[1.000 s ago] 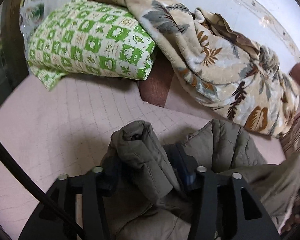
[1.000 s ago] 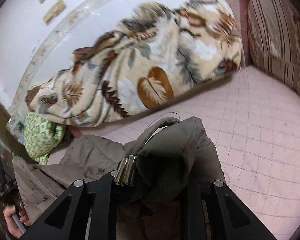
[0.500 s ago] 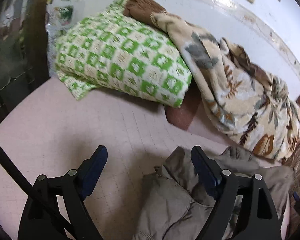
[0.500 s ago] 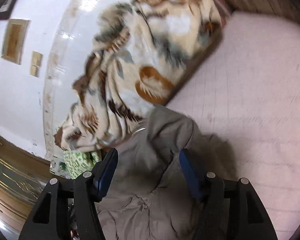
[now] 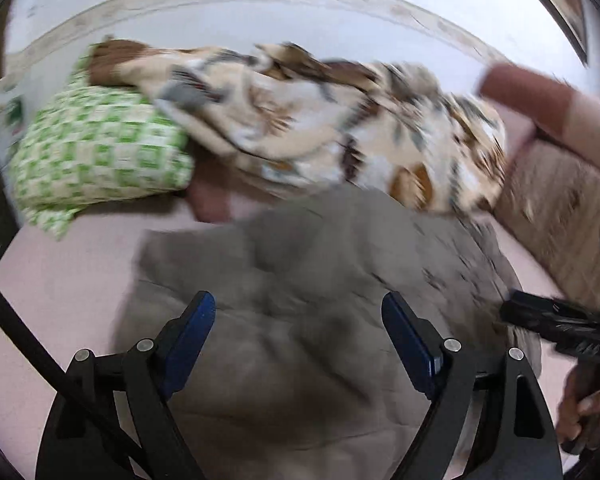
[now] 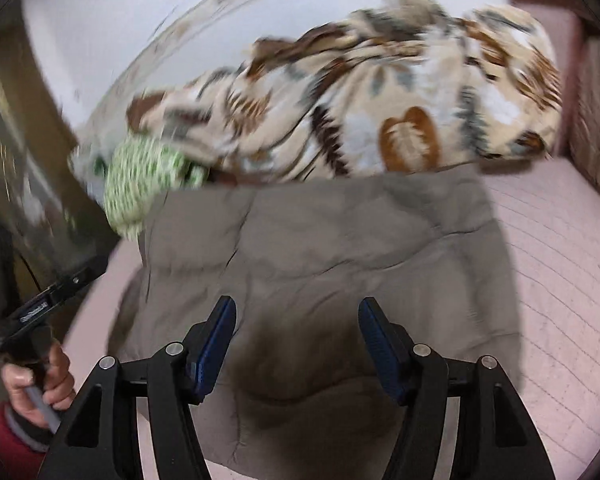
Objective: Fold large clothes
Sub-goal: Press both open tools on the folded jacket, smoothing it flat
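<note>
Both claws let go and clear of the cloth. Left claw [image 5: 298, 334] standing wide, blue pads apart, nothing between them but the view down onto the padded jacket [image 5: 312, 292]; no press on the fabric. Right claw [image 6: 296, 338] likewise parted, hovering over the same jacket [image 6: 324, 256], holding nothing. Jaws of both just been opening, each with the garment dropped out of its bite.

Jacket lying as a folded grey-brown slab on the pink quilted bed [image 6: 560, 280], just in front of the leaf-patterned blanket [image 6: 360, 112], which sits at twelve o'clock; green checked pillow [image 5: 96, 148] off at ten o'clock in the left view. Far edge of the slab nearly touching the blanket, possibly tucked under its hem; too blurred to say.

Judged step: release after laying a fold, then checking the result. To do well: lift straight off without snagging the puffy surface, then press or smooth the bulge in the near half before taking the next pinch. Worth gripping the next fold at two matching corners so the edges meet squarely.

Orientation: long axis seemingly running from six toward twelve o'clock in the right view, slightly canted toward one o'clock. Collar or hem end not distinguishable; motion blur hides seams and openings.
</note>
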